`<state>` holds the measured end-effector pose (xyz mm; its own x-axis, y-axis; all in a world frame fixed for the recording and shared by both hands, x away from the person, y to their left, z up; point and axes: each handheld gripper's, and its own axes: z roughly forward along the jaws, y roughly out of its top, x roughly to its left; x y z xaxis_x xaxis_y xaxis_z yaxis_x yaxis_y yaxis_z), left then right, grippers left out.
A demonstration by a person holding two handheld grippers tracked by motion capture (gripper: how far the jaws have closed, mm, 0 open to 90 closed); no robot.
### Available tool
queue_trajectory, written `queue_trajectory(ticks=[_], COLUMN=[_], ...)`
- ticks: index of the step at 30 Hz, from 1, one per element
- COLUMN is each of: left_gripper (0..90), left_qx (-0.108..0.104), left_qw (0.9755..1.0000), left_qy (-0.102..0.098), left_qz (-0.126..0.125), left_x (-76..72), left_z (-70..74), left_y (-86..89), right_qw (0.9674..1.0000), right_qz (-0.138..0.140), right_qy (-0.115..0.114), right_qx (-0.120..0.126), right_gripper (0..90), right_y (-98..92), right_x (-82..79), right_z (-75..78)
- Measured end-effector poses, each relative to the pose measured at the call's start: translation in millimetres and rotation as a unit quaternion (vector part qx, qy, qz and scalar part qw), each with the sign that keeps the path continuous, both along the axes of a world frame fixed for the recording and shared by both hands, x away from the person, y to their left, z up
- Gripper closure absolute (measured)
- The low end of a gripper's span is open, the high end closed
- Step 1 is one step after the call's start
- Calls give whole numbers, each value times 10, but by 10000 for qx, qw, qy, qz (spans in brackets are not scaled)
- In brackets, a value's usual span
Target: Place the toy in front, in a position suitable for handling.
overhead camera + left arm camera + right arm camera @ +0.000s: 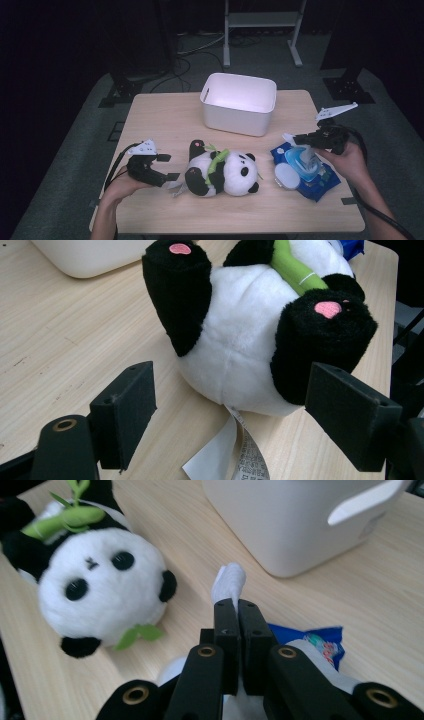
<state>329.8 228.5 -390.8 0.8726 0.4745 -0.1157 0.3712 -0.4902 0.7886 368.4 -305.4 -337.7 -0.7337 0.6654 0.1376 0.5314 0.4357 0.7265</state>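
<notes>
Table lit from above, surroundings dark; near jaws blurred.

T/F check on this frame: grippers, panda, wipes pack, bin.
1. The right gripper is shut on a white wipe. True.
2. The left gripper is clamped on the panda. False: its jaws stand open by the panda's feet, not pressing.
3. The panda sits inside the white bin. False: it lies on the table in front of it.
4. The blue wipes pack lies right of the panda. True.
</notes>
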Motion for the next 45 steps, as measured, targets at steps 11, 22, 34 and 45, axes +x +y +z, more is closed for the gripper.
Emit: queue_trajectory(ticks=[11,22,34,45], left_gripper=[185,185,185,538], left_qx=[-97,-154,-421,-700], left_qw=[10000,9998,9985,9930], left_qy=[6,39,35,121], left_qz=[-7,-92,-354,-946], left_x=[-15,-19,-21,-36], left_z=[-3,-18,-14,-7], left_y=[33,36,-67,-282], right_qw=[9975,9856,9669,9669], right_qz=[696,1687,2527,2494], right_qy=[-96,11,250,531], right_qx=[66,100,245,91], right_gripper=[875,875,874,696], right_y=[493,1249,1957,2021], right_x=[-12,-69,-67,-54], right_z=[284,218,-15,-302])
